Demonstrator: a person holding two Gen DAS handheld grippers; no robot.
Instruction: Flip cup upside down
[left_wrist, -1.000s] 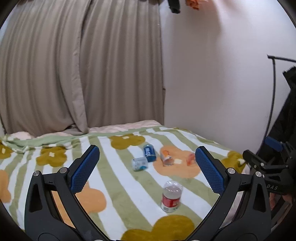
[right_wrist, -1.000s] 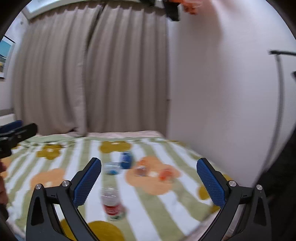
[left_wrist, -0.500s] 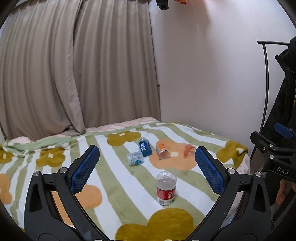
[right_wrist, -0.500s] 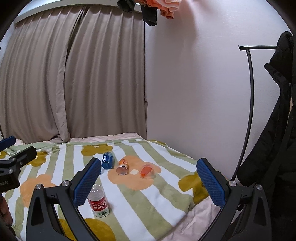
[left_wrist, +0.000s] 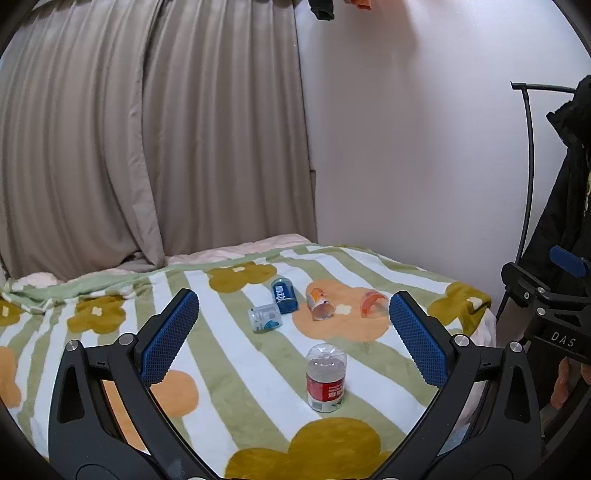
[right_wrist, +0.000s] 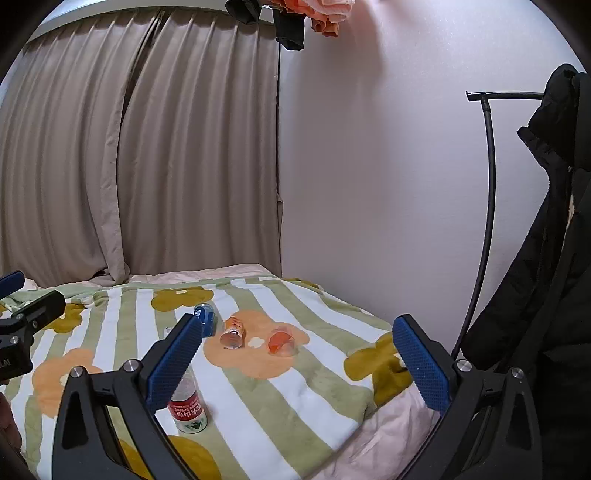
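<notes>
Left wrist view: the task has not started. The cup (left_wrist: 373, 303), a clear one with an orange tint, lies on its side on the bed (left_wrist: 236, 369), on the orange flower patch toward the far right of the blanket. It is untouched. Just left of it lies an orange-and-clear bottle (left_wrist: 319, 304), then a blue can (left_wrist: 284, 295) and a small clear jar (left_wrist: 264, 319), all on their sides. A water bottle (left_wrist: 326, 373) with a red label stands nearer the camera. The left gripper (left_wrist: 293, 334) hovers above the near part of the bed with its blue-padded fingers (left_wrist: 170, 336) spread wide and nothing between them or against them. The cup sits well ahead, close to the line of the right-hand finger. At the right edge the other tool shows, with a hand under it.

Right wrist view: the cup (right_wrist: 281, 341) again lies tipped over on the orange patch, its mouth seemingly facing the camera, though the clear plastic makes this hard to tell. The right gripper (right_wrist: 304, 354) is held off the bed's near corner, fingers (right_wrist: 421, 363) fully apart, empty, touching nothing. The cup falls between them in the picture but is well beyond their tips. The water bottle (right_wrist: 188, 404) stands partly hidden behind the left-hand finger.

Everything is left, by my reading: reach, close on the cup's wall, lift, turn it mouth-down and set it on the soft blanket, where it may wobble.
</notes>
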